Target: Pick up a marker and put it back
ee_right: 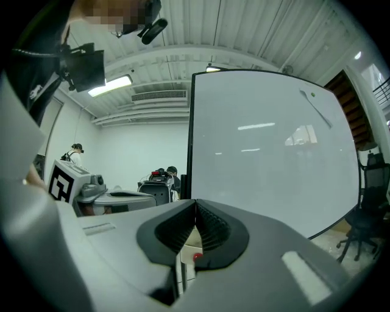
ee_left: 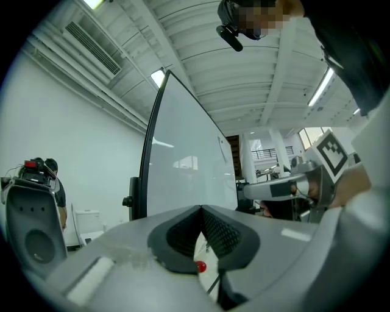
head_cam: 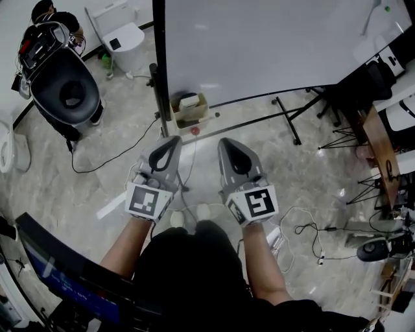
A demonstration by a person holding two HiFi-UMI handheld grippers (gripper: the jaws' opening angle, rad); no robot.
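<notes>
My two grippers are held side by side at waist height above the floor, tips toward the whiteboard (head_cam: 259,45). The left gripper (head_cam: 172,141) is shut and empty, and so is the right gripper (head_cam: 225,142). Just beyond the tips, a small cardboard box (head_cam: 189,110) with a white item in it sits on the whiteboard's stand. A small red object (head_cam: 194,130) lies below the box; it shows as a red object (ee_left: 200,266) through the left jaws and a red object (ee_right: 196,256) through the right. No marker can be made out. A thin grey stick (ee_right: 316,107) clings high on the board.
A black machine (head_cam: 65,91) with a person (head_cam: 50,14) behind it stands far left, beside a white fixture (head_cam: 122,35). Cables (head_cam: 305,230) run over the marble floor. Tripod legs (head_cam: 343,136) and a wooden desk (head_cam: 381,149) fill the right side. A dark screen (head_cam: 58,269) is at bottom left.
</notes>
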